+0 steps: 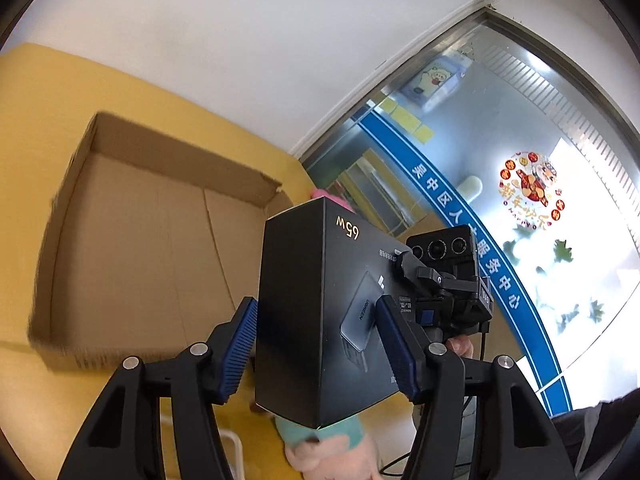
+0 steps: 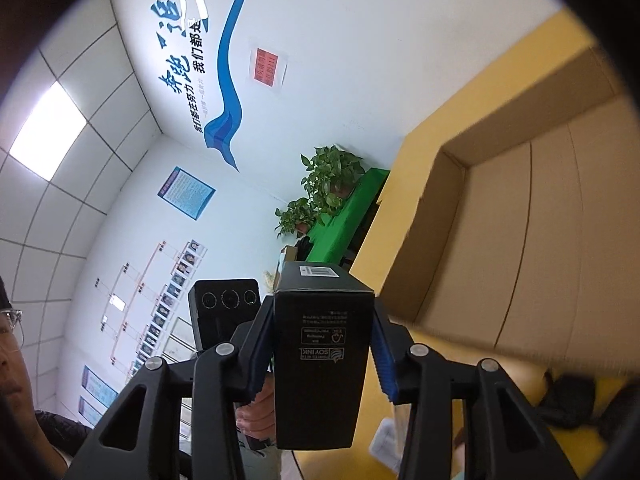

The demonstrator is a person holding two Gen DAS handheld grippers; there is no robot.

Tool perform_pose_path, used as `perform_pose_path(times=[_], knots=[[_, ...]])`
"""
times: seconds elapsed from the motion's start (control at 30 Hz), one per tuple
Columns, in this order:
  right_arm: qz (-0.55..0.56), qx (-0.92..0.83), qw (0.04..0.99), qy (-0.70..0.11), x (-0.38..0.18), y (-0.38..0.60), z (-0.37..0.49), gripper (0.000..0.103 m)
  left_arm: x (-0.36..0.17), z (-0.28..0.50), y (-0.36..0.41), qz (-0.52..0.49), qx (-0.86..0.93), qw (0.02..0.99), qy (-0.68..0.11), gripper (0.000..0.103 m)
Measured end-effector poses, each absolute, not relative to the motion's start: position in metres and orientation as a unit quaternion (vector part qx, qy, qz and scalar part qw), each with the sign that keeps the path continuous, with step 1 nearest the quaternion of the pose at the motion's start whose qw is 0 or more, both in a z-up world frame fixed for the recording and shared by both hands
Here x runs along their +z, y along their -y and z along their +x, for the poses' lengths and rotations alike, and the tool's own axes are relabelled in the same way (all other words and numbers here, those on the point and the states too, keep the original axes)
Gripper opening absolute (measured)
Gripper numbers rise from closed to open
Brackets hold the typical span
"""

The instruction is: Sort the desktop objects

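A black charger box marked "65w" (image 1: pixel 320 312) is held in the air between both grippers. My left gripper (image 1: pixel 316 340) is shut on it, its blue pads pressing the box's two sides. My right gripper (image 2: pixel 322 344) is shut on the same box (image 2: pixel 320 364) from the other end. In the left wrist view the right gripper's camera body (image 1: pixel 444 248) shows behind the box. An open, empty cardboard tray (image 1: pixel 152 252) lies on the yellow table (image 1: pixel 36 92), up and left of the box; it also shows in the right wrist view (image 2: pixel 520 240).
A pink and teal plush toy (image 1: pixel 328 448) lies on the table under the box. A dark object (image 2: pixel 568 400) sits on the table near the tray's edge. A glass door (image 1: pixel 500 200) and white wall stand behind. A person's face (image 2: pixel 8 356) is at the left.
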State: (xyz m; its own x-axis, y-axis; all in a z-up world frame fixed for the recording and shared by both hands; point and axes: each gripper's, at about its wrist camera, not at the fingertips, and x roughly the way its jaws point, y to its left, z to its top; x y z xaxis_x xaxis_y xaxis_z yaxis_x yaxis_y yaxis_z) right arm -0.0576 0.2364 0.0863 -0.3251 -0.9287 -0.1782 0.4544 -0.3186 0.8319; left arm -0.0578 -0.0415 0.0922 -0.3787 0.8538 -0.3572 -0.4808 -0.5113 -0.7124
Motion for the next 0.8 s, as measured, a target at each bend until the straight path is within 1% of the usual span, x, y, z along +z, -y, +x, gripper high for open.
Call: perform_pose_path(times=[0.17, 0.3, 0.4, 0.6, 0.7, 0.8], knots=[[0.329, -0.755, 0.47, 0.318, 0.117, -0.23, -0.121, 0.043, 0.113, -0.125, 0.043, -0.36, 0.794, 0.418, 0.256, 0.064], [0.332, -0.756, 0.463, 0.322, 0.115, -0.226, -0.179, 0.043, 0.112, -0.183, 0.049, -0.377, 0.789, 0.402, 0.27, 0.064], [0.349, -0.748, 0.45, 0.342, 0.093, -0.223, -0.219, 0.044, 0.096, -0.221, 0.056, -0.399, 0.782, 0.383, 0.288, 0.064], [0.396, -0.731, 0.409, 0.376, 0.028, -0.212, -0.287, 0.045, 0.035, -0.288, 0.062, -0.466, 0.748, 0.332, 0.336, 0.064], [0.408, -0.718, 0.392, 0.406, -0.007, -0.211, -0.318, 0.046, 0.013, -0.318, 0.063, -0.49, 0.747, 0.302, 0.334, 0.064], [0.431, -0.706, 0.367, 0.426, -0.039, -0.208, -0.336, 0.046, -0.013, -0.332, 0.064, -0.516, 0.737, 0.27, 0.343, 0.065]])
